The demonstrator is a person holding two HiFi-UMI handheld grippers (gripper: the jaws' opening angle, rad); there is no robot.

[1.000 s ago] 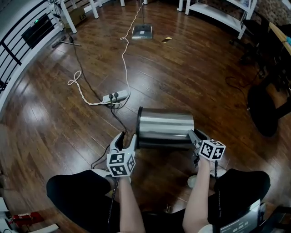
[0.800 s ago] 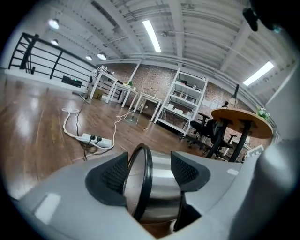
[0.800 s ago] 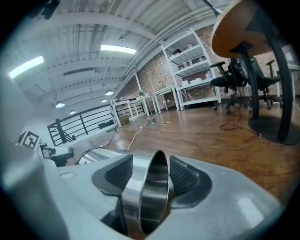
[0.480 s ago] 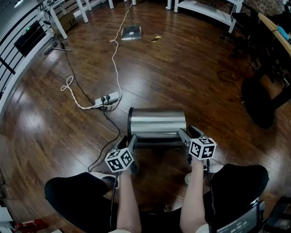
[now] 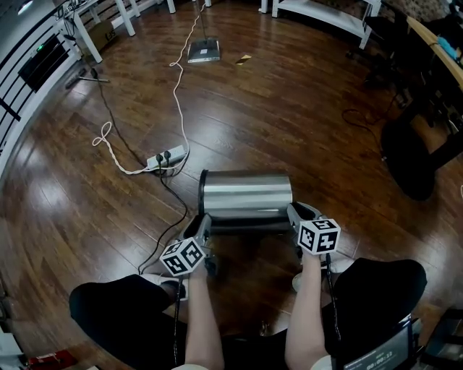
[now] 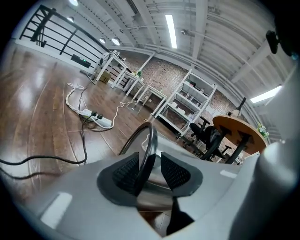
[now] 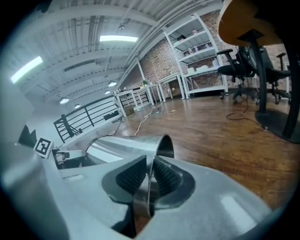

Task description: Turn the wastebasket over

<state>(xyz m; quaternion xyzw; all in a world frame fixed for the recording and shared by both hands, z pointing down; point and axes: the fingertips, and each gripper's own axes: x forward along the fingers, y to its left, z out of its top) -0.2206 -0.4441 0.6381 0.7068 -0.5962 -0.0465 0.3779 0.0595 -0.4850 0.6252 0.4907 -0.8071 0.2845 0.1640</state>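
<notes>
Lowered left gripper (image 6: 149, 160) is closing around wastebasket (image 6: 152, 140) rim, unseen overhead.

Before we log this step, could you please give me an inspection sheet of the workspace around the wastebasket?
Surface: glossy dark brown wooden plank floor.
Job's things: shiny steel cylindrical wastebasket with a black rim, lying on its side.
Clutter: flat grey object on the floor far off; too small to identify.
Grippers: left gripper jaws closing with the black rim between them, not yet clamped; right gripper jaws closing, pads pressing on the wastebasket's other end.
Cables: white power strip, white cord and black cable on the floor, left of the wastebasket.
Surroundings: white shelving, black office chair, black railing.
</notes>
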